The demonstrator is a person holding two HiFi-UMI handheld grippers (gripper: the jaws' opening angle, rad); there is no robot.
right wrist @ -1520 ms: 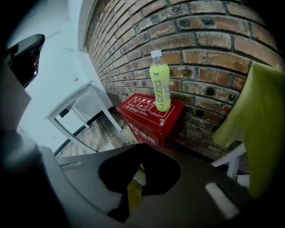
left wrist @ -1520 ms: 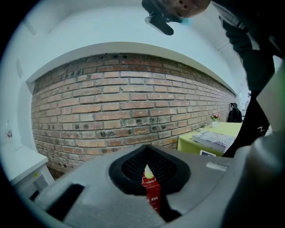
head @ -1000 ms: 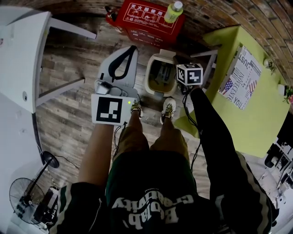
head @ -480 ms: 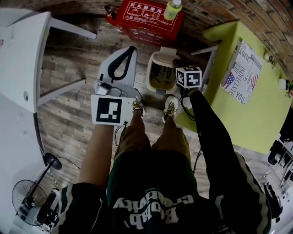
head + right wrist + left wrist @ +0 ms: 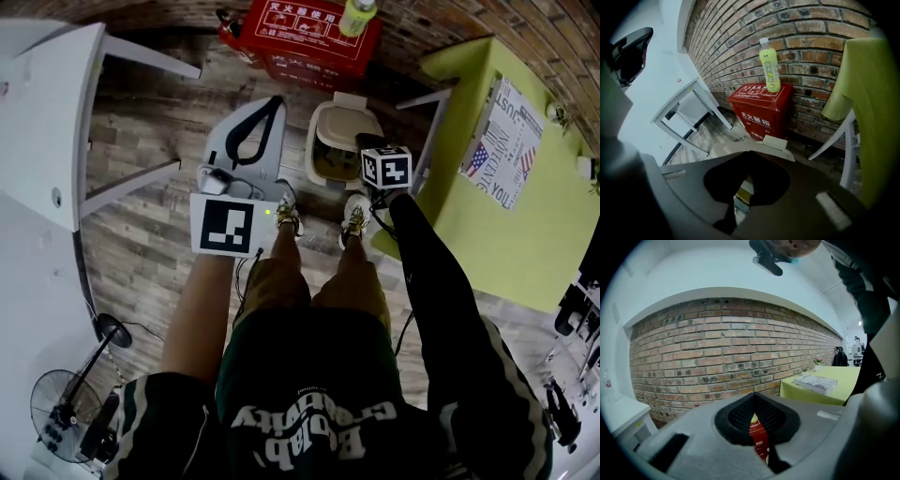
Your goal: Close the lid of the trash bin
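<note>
Trash bin (image 5: 322,128) looks smooth plastic, floor (image 5: 141,234) matt grainy wood, wall (image 5: 731,348) rough brick.

- I see a brick wall (image 5: 797,28) ahead of the right hand-held gripper (image 5: 743,192).
- Wood-plank floor (image 5: 150,234) beneath.
- Green-clothed table (image 5: 525,234) to its right; white table (image 5: 47,112) well left.

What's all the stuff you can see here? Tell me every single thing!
trash bin: one, cream, on the floor ahead of the feet, lid open
red box: one, red, against the brick wall
bottle: one, yellow-green, standing on the red box
white table: one, white, at the left
green table: one, yellow-green cloth, at the right
printed paper: one, white, on the green table
fan: one, black, on the floor, bottom left
brick wall: one, red-brown, behind everything
shoes: two, pale, near the trash bin
left gripper: one, grey, jaws together, empty
right gripper: one, dark, jaws together, over the bin
</note>
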